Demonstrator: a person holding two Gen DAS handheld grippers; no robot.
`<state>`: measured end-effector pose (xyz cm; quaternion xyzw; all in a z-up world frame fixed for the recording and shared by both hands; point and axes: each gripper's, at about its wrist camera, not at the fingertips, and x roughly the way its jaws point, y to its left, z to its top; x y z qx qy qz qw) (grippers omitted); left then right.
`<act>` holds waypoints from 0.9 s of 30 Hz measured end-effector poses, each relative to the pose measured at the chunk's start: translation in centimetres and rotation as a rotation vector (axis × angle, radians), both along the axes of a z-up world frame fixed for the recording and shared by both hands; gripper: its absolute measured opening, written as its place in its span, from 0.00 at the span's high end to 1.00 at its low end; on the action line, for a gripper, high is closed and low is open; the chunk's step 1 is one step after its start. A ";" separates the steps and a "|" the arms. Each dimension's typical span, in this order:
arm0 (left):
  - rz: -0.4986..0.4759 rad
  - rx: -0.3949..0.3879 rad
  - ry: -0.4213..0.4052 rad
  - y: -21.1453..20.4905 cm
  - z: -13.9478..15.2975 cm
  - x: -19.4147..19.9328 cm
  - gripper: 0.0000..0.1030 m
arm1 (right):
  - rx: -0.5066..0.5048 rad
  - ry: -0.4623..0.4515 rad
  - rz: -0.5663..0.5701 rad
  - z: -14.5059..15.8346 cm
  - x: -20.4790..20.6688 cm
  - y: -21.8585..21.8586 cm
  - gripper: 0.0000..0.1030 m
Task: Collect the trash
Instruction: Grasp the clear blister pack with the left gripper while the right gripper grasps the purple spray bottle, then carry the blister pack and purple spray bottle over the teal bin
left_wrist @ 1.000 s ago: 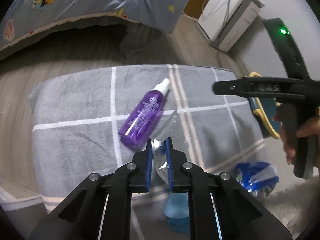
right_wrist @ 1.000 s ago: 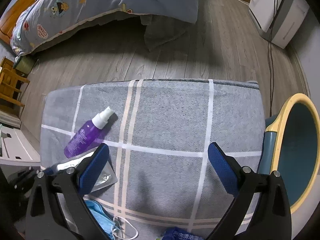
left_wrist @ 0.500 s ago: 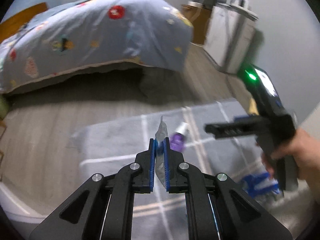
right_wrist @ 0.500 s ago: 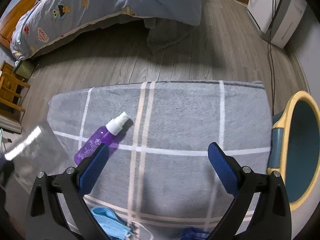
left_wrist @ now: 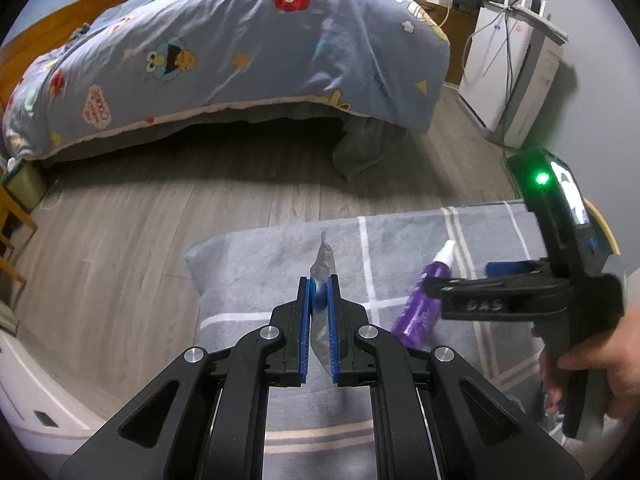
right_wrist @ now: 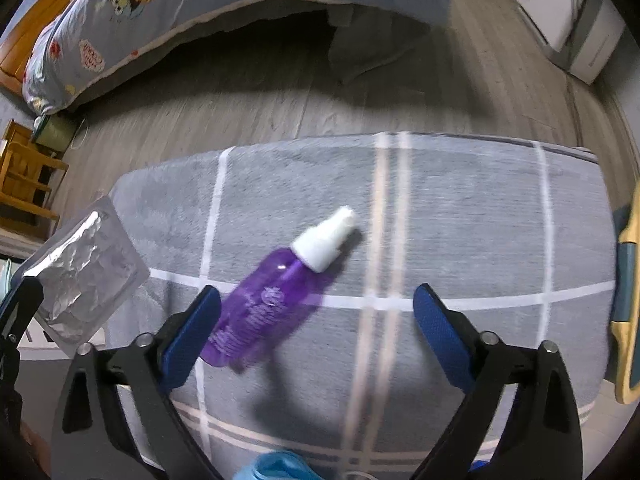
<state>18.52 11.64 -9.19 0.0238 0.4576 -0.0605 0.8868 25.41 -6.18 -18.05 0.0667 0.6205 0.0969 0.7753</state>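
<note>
Purple bottle (right_wrist: pixel 272 300) beside right gripper's (right_wrist: pixel 316 328) closing left finger (right_wrist: pixel 192 328) | unpinched

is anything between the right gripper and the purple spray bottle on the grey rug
Nothing visible. The right gripper hangs over the purple plastic spray bottle with the white nozzle, which lies flat on the grey checked rug. Its fingers are closing, pressing on nothing yet. The crumpled clear blister pack is off to the side in the left gripper.

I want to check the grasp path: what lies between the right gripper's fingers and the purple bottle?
Nothing: in the right wrist view the purple bottle lies beside the right gripper's left finger.
</note>
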 end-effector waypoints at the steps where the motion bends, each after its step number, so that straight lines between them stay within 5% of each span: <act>1: 0.002 -0.002 0.001 0.0 0.0 0.0 0.92 | 0.001 0.004 0.003 -0.2 0.0 0.3 0.17; 3: 0.009 -0.009 0.006 0.2 -0.2 0.2 0.92 | 0.005 0.016 0.016 -0.9 0.0 0.9 0.20; 8: 0.011 -0.016 0.020 0.0 -0.6 0.3 0.92 | -0.090 -0.010 0.089 -0.9 -0.3 1.9 0.54; 11: 0.005 -0.013 0.021 -0.4 -0.6 0.3 0.92 | -0.061 0.006 0.072 -1.0 -0.4 0.9 0.64; 27: -0.063 -0.020 -0.053 -5.3 2.5 -0.1 0.92 | -0.069 -0.179 0.050 7.0 -2.7 -5.9 0.68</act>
